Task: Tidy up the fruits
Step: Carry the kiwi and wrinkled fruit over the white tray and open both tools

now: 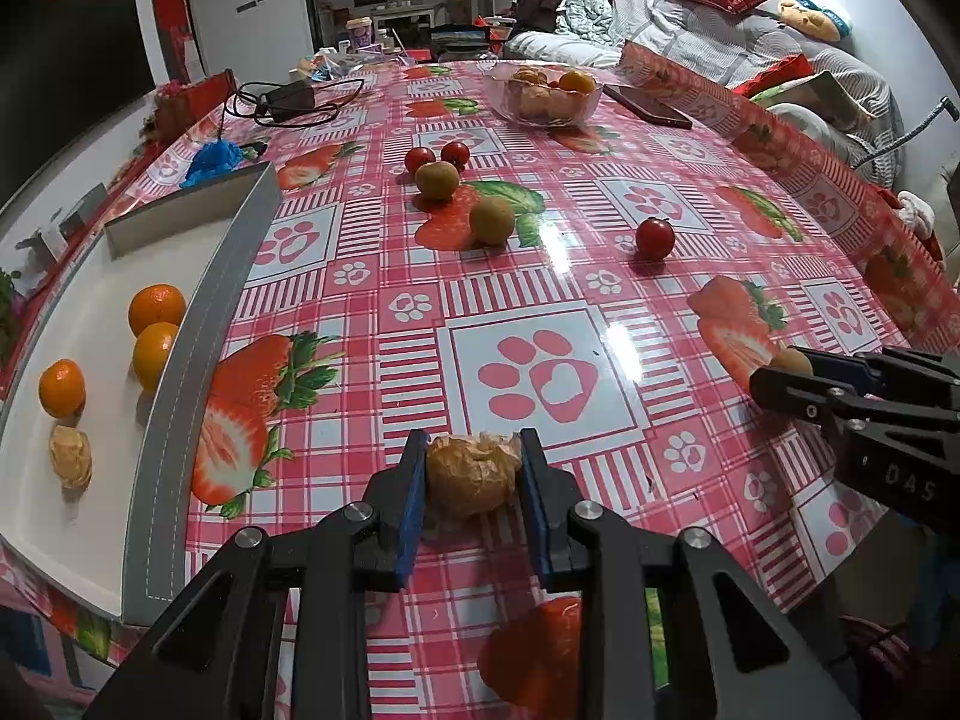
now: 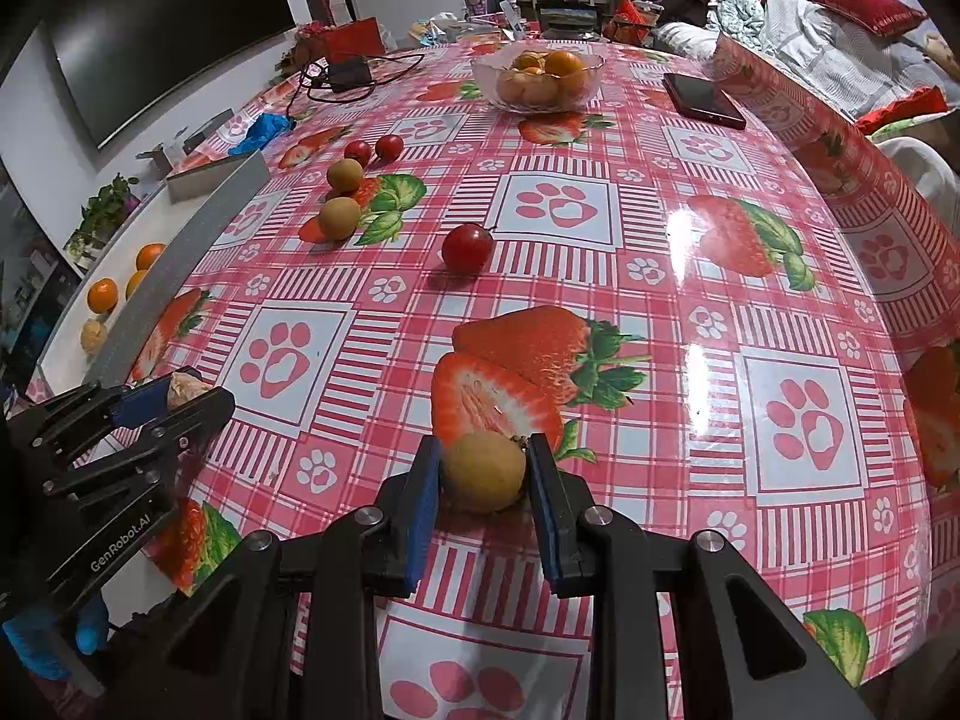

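Observation:
My left gripper [image 1: 472, 450] is shut on a plastic-wrapped orange fruit [image 1: 471, 477] just above the table near its front edge. My right gripper [image 2: 485, 456] is shut on a yellow-green round fruit [image 2: 483, 471]. It shows at the right of the left wrist view [image 1: 780, 369]. Two more yellow-green fruits [image 1: 491, 221] [image 1: 437, 180] and three cherry tomatoes [image 1: 654, 237] [image 1: 419, 159] [image 1: 455, 152] lie mid-table. A white tray with a grey rim [image 1: 180, 372] at the left holds three oranges [image 1: 156, 307] and a wrapped fruit [image 1: 71, 456].
A glass bowl [image 1: 543, 97] of oranges and wrapped fruits stands at the far side. A phone [image 1: 647, 105] lies to its right. A power adapter with cable [image 1: 291, 99] and a blue glove [image 1: 213, 161] lie at the far left. A sofa is beyond the right edge.

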A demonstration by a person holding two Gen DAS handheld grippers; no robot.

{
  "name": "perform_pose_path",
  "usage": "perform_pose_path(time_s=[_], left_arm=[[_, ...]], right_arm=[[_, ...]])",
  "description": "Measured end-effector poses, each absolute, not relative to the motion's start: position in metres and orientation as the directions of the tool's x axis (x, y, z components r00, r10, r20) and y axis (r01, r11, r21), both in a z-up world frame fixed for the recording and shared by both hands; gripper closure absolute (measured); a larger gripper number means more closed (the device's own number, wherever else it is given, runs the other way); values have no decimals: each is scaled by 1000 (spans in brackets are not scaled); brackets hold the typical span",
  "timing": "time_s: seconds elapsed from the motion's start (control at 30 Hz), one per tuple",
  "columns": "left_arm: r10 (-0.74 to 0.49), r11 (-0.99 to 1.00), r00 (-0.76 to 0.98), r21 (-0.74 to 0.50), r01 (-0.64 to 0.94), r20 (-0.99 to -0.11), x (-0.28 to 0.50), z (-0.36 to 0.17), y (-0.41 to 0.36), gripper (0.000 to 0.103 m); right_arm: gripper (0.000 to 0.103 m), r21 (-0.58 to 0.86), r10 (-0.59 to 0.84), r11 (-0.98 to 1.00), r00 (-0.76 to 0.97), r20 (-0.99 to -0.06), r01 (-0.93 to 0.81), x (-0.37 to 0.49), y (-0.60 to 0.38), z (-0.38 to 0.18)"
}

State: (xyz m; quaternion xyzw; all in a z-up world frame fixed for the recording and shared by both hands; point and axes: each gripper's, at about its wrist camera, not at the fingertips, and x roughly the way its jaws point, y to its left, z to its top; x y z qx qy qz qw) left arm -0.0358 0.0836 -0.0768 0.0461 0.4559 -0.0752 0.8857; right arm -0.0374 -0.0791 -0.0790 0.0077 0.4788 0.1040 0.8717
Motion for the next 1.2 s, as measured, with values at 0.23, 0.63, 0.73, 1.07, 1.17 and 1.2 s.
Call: perform_pose_path(time_s=[0.23,0.63,0.73,1.07,1.17,1.2], left_arm=[[-98,984,563,4,177,-821,-35,-77,85,72],[-216,975,512,-158,155,-832,-29,-73,104,72],[-211,976,510,-154,152,-834,-29,-72,103,72],[-230,973,495,-184,139,-838,-28,-70,109,72],[-230,973,494,-188,135,-838,-28,-68,111,72],[-231,973,494,-188,135,-838,-28,-67,112,72]], right_arm=[[73,109,184,979,516,-837,-172,-36,-79,-79],[73,186,230,973,500,-835,-137,-35,-87,-78],[73,189,232,973,500,-834,-135,-35,-87,-79],[73,218,246,969,492,-835,-116,-34,-92,-78],[73,229,252,967,491,-834,-108,-33,-93,-76],[73,232,254,967,491,-833,-107,-33,-93,-75]])
